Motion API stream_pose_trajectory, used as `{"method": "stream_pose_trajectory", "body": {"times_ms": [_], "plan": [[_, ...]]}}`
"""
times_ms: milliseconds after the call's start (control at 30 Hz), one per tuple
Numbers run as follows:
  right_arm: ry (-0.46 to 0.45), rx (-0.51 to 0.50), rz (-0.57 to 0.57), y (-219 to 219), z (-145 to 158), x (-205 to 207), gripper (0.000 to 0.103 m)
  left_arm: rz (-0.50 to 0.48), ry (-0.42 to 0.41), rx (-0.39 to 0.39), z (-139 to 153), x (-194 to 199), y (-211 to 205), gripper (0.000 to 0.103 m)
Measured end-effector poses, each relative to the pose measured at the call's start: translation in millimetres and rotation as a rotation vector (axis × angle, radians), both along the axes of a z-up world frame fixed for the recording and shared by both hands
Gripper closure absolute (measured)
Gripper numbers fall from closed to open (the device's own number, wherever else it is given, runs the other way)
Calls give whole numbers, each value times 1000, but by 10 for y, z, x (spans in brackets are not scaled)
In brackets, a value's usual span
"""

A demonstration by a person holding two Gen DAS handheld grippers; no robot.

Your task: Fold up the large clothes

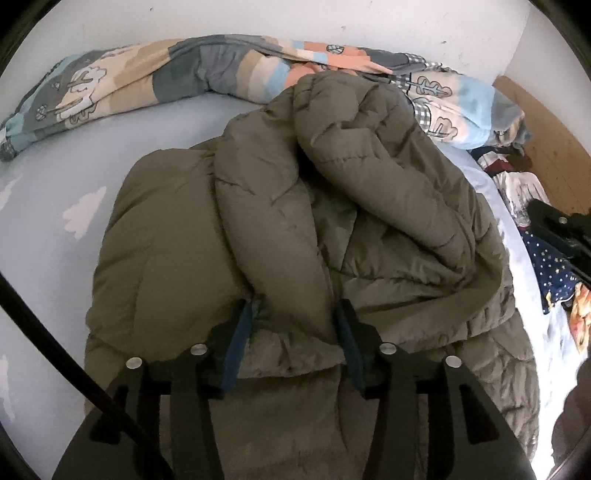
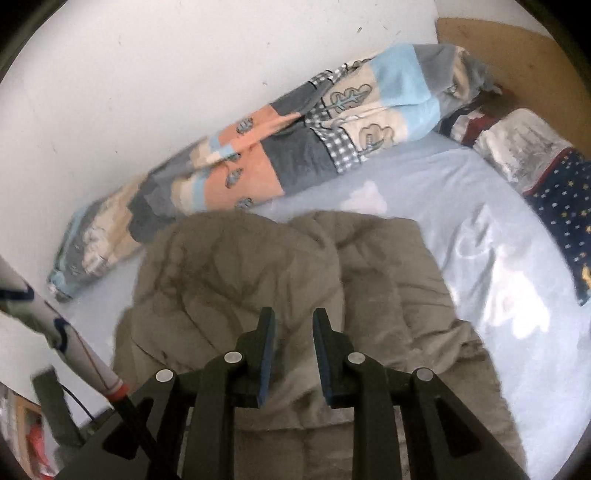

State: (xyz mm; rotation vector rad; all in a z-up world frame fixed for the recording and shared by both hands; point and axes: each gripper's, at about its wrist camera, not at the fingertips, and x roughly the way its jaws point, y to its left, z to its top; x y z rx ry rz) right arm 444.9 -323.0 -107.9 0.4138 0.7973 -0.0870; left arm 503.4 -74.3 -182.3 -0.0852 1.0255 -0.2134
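Observation:
An olive puffer jacket (image 1: 280,229) lies bunched on the light blue bed sheet (image 1: 48,236), one thick padded fold laid over its middle. My left gripper (image 1: 291,317) points down at the jacket's near part. Its blue-padded fingers (image 1: 238,332) stand apart on either side of a ridge of the fabric, which fills the gap between them. In the right wrist view the same jacket (image 2: 258,266) lies below my right gripper (image 2: 293,321). Its fingers are a little apart and hold nothing. The picture there is blurred.
A rolled patchwork quilt (image 1: 155,81) lies along the white wall (image 1: 258,18). Folded clothes (image 2: 546,173) are piled at the right by a wooden headboard (image 2: 517,55). A black cable (image 1: 44,332) crosses the left. The sheet's right part (image 2: 480,258) is bare.

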Motion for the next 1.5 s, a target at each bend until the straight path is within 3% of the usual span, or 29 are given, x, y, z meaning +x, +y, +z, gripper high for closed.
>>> {"method": "stream_pose_trajectory", "body": {"times_ms": [67,133,233,367,433,633,800,900,1000,1067,1167,1200,1267,1367,1500], "plan": [[3,-9,27,63,8,76,68,46,-8,-4,81,-17,82,41],[26,-68,67,192,-80,215,58,75,-15,-14,130,-19,156,40],[59,-156,72,310,-381,358,58,128,-37,-35,196,-27,285,40],[148,-141,120,382,-889,461,57,165,-98,-40,268,-17,362,40],[148,-177,140,425,-954,455,57,161,-129,-72,317,-19,366,40],[120,-115,156,364,-629,364,57,105,-225,-86,399,53,229,37],[10,-113,164,453,-275,298,57,96,-79,-45,-31,261,211,36],[-33,-101,203,589,-170,444,57,103,-61,-48,-109,281,240,36],[-27,-64,254,759,-243,658,57,95,-68,-14,-124,280,197,36],[31,-46,294,871,-415,815,57,92,-72,12,-151,271,157,35],[192,-63,317,958,-839,1029,57,77,-82,43,-151,242,121,35],[196,-39,317,922,-874,1035,57,74,-87,46,-145,239,123,35],[173,15,326,822,-740,974,57,75,-100,39,-87,212,135,35],[54,68,320,628,-361,760,57,86,-134,4,59,146,179,35],[-36,-39,271,386,-30,411,57,94,-219,-6,249,28,176,35]]}}
